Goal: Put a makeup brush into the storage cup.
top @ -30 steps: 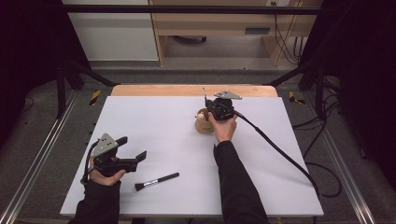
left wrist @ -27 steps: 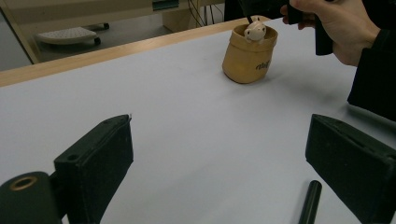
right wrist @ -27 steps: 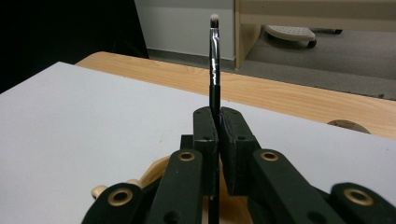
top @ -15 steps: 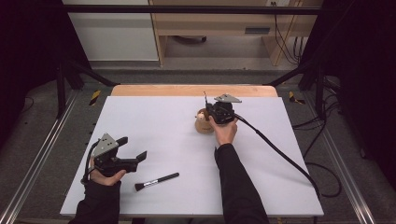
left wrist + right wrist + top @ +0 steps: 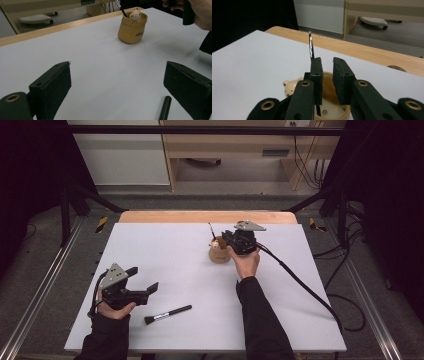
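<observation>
A tan cup stands at the back middle of the white table, with a thin dark brush upright in it and a small bear figure at its rim. My right gripper hovers just over the cup. Its jaws have just been opening and stand a little apart with nothing between them; the brush handle rises just beyond the left jaw. My left gripper rests at the front left, wide open and empty. A second black brush lies on the table beside it.
A wooden strip runs along the table's far edge. The right gripper's cable trails across the table's right side and off its edge. Metal frame rails flank the table.
My right gripper has drawn slightly to the right over the cup, leaving the brush standing in it. The left gripper and the loose brush have not moved.
</observation>
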